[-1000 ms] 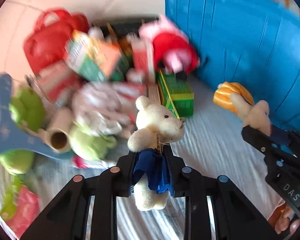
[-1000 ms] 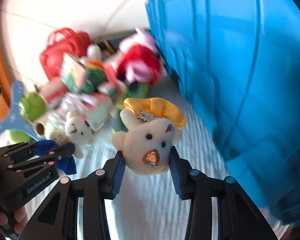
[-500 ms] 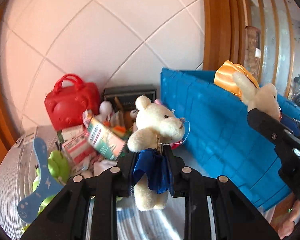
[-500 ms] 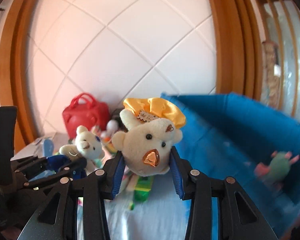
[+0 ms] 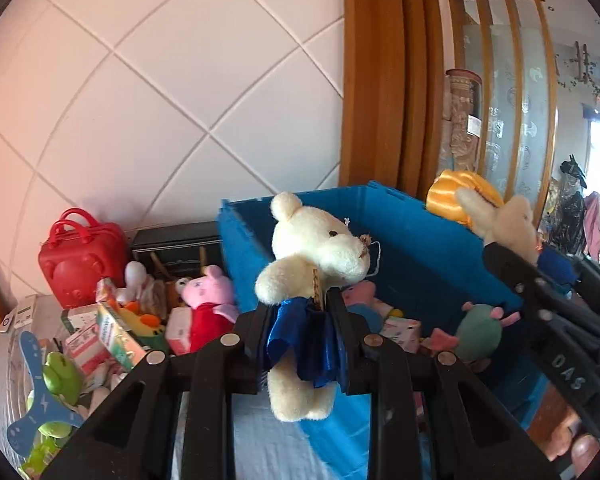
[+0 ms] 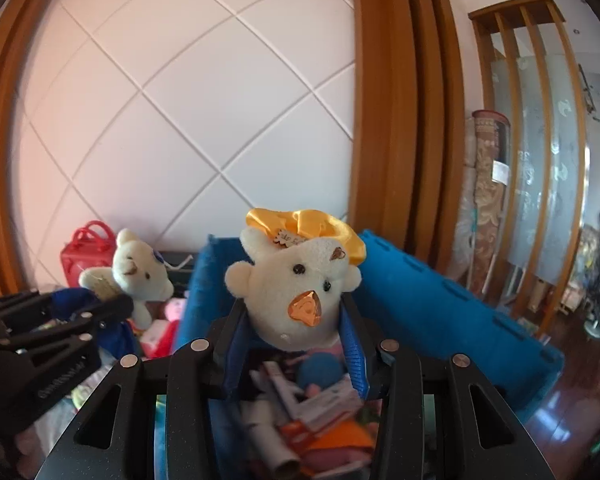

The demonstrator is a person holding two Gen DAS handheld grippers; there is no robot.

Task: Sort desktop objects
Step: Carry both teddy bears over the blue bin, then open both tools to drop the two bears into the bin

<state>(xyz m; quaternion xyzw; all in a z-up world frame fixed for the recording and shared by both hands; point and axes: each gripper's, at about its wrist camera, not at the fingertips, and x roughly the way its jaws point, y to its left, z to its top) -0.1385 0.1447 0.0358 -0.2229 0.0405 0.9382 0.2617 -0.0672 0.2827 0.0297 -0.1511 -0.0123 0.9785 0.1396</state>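
Left wrist view: the left gripper (image 5: 300, 332) tilts down over the blue bin (image 5: 412, 248), jaws clamping an upright blue-skirted bear (image 5: 312, 248); the right gripper (image 6: 296, 332) beside it pinches the yellow-capped bear (image 6: 296, 276), also upright.

I face a white diamond-tiled wall (image 6: 188, 120) | wooden pillar (image 6: 396, 100) | frosted-glass slatted screen (image 6: 540, 152) | glossy wooden floor (image 6: 572, 396)

L gripper (image 5: 300, 320) and R gripper (image 6: 296, 332) both raised side by side, tilted slightly down, jaws clamped partway; fingertips (image 5: 580, 446) probably the R hand's.
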